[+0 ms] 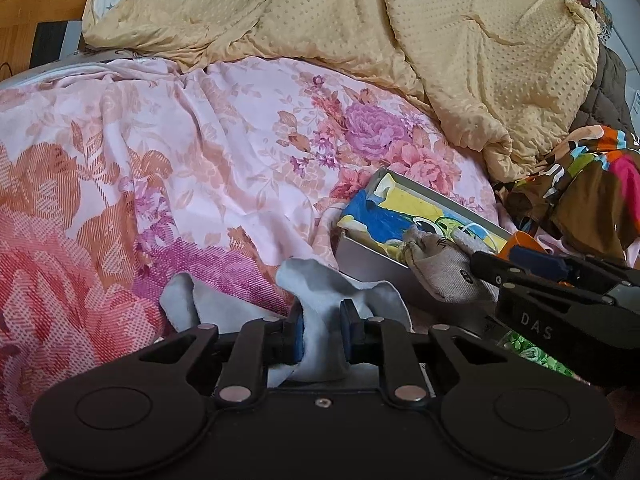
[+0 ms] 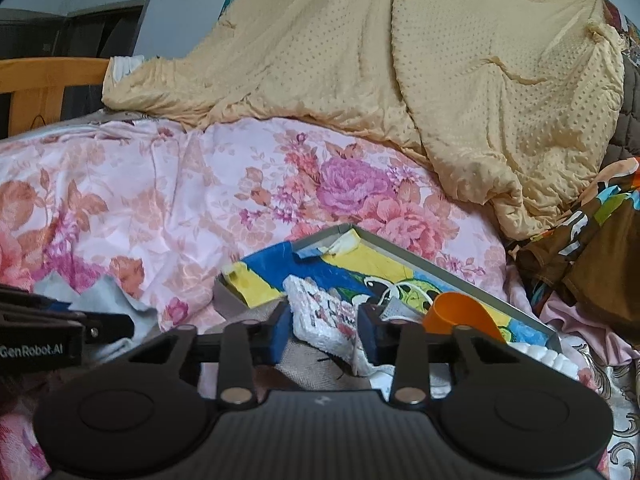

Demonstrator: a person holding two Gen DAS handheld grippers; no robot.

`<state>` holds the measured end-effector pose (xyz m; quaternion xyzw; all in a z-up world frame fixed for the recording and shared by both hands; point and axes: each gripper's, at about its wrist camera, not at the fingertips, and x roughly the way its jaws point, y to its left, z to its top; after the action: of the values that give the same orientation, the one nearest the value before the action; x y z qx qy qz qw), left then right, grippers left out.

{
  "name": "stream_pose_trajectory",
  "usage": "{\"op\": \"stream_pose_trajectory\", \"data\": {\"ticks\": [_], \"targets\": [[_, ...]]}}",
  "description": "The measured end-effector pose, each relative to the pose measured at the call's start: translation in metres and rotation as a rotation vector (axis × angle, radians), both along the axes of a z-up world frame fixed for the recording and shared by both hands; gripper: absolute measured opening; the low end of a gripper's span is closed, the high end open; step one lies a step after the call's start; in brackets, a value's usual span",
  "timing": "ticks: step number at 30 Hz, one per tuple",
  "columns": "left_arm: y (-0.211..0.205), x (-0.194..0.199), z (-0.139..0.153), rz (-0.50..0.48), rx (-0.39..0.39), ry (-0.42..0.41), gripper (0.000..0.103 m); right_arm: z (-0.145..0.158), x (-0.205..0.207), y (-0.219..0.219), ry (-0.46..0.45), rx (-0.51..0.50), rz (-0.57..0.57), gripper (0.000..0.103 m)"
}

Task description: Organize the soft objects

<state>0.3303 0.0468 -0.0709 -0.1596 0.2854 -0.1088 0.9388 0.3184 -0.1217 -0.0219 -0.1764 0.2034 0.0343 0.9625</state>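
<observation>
Bottom centre of the left wrist view, the left gripper [image 1: 322,334] has its jaws clenched on a pale grey cloth [image 1: 320,304] — fabric bunches up between the blue pads and spills out to the left over the floral bedsheet [image 1: 180,152]. Lower right of that view, the right gripper [image 1: 532,276] reaches in from the edge, with a grey sock [image 1: 436,268] just beside its tip, draped over the near wall of the grey box [image 1: 372,264].

Bottom centre of the right wrist view, the right gripper [image 2: 326,326] has a white patterned cloth [image 2: 324,316] between its jaws; the right pad touches the cloth, but a sliver of gap shows by the left pad, so can't tell if it's a firm grasp. The cloth sits at the near end of the box [image 2: 400,252], on top of a blue and yellow printed fabric [image 2: 360,268] that lines the inside. An orange cup [image 2: 460,314] lies tilted in the box, right of the cloth.

Upper half of both views — a tan dotted blanket [image 2: 400,80] heaped on the bed. A multicoloured garment [image 2: 592,248] is at right edge, a wooden bed frame [image 2: 44,80] at upper left.
</observation>
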Motion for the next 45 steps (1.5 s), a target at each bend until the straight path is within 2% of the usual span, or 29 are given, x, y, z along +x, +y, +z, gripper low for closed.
{"op": "stream_pose_trajectory", "data": {"ticks": [2,4,9,18,29,32,41,45], "targets": [[0.001,0.0,0.0,-0.001,-0.001,0.001,0.018,-0.001,0.0,0.0,0.002,-0.006,-0.002,0.032],[0.0,0.001,0.0,-0.012,-0.005,-0.002,0.011,-0.002,0.0,0.0,0.006,-0.005,0.0,0.026],[-0.003,0.0,0.002,-0.037,-0.019,-0.024,0.004,-0.005,-0.003,-0.003,0.007,-0.005,0.013,0.024],[-0.007,-0.004,0.005,-0.04,-0.042,-0.058,0.004,-0.001,-0.011,-0.005,-0.015,-0.033,0.011,0.016],[-0.019,-0.005,0.016,-0.07,-0.057,-0.088,0.003,-0.012,-0.007,-0.009,0.018,-0.1,0.001,0.019],[-0.022,-0.004,0.02,-0.069,-0.076,-0.094,0.003,-0.009,-0.007,-0.01,0.013,-0.088,0.005,0.014],[-0.024,-0.003,0.035,-0.032,-0.127,-0.097,0.003,0.003,-0.009,-0.019,-0.001,-0.051,-0.011,0.01],[-0.032,-0.002,0.048,-0.029,-0.139,-0.126,0.003,0.011,-0.012,-0.026,-0.017,-0.022,-0.017,0.009]]}}
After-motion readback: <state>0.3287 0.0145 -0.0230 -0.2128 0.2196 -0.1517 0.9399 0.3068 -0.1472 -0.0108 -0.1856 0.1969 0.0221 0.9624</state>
